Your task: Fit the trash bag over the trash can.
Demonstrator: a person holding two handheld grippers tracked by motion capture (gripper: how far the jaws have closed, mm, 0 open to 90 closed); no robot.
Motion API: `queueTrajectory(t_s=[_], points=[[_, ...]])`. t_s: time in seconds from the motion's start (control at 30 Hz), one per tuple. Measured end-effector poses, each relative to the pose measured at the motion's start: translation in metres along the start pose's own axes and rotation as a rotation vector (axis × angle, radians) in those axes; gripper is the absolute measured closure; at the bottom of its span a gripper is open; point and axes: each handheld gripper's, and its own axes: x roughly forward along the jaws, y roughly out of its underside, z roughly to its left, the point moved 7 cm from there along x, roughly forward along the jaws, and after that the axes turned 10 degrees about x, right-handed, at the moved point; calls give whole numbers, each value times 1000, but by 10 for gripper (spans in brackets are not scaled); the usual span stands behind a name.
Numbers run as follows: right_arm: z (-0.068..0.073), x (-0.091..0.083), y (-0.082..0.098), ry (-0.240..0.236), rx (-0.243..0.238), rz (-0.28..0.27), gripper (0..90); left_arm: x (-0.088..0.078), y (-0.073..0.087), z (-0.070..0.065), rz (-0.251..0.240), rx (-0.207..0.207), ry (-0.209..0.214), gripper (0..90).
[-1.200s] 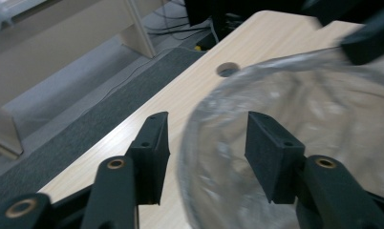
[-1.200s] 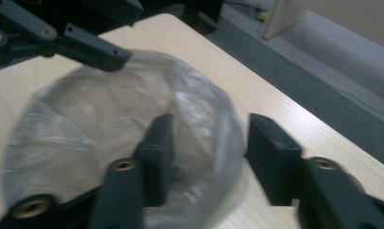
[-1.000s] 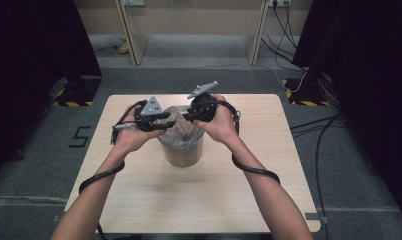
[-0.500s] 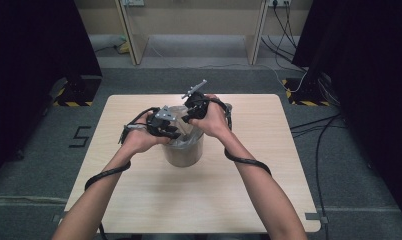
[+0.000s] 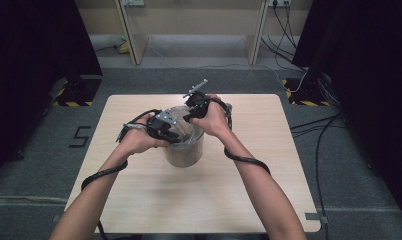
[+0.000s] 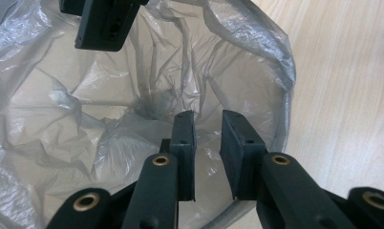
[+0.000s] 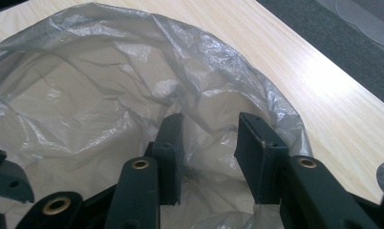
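A grey bin (image 5: 184, 152) lined with a clear plastic bag (image 6: 85, 109) stands mid-table. Both hands hold their grippers over its mouth. My left gripper (image 5: 173, 132) is at the bin's left rim; its jaws have just been closing and stand a narrow gap apart (image 6: 209, 143), with bag film behind them and nothing pinched. My right gripper (image 5: 191, 114) is at the far rim; its jaws have just been opening and stand apart (image 7: 207, 143) over the crumpled bag (image 7: 85, 95) edge, gripping nothing. The other gripper's jaw tip (image 6: 104, 24) shows across the bag.
The pale wooden table (image 5: 269, 165) has bare room all around the bin. Grey floor surrounds it, with a "5" mark (image 5: 80, 136) at the left and cables (image 5: 314, 125) at the right. Striped stand feet (image 5: 71, 103) and dark curtains flank the table.
Both grippers have drawn in and dipped toward the bin's mouth. The left jaws have narrowed, and the right jaws have widened.
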Motion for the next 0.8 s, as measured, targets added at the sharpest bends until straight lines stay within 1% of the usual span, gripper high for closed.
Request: queueTrajectory(t_s=[0.1,0.17,0.23,0.4,0.47,0.57,0.63,0.7,0.8], points=[[0,1,0,2,5,4,611,-2,-2,0,-16,-12,11,735],[1,1,1,1,6,7,597,-3,-1,2,-22,-13,-6,716],[2,-1,0,-1,-1,-1,578,-5,-2,3,-41,-17,-22,686],[8,-10,0,-14,-14,-16,543,-13,-5,4,-89,-23,-59,618],[11,-14,1,-20,-16,-25,540,-16,-5,5,-100,-24,-74,604],[14,-20,7,-29,-37,-22,540,-21,-2,6,-116,-31,-90,596],[15,-24,14,-35,-40,-17,540,-24,1,7,-128,-40,-102,596],[13,-27,20,-28,-46,-16,537,-26,4,9,-130,-49,-116,595],[10,-31,29,-20,-45,-22,530,-30,8,11,-140,-59,-130,595]])
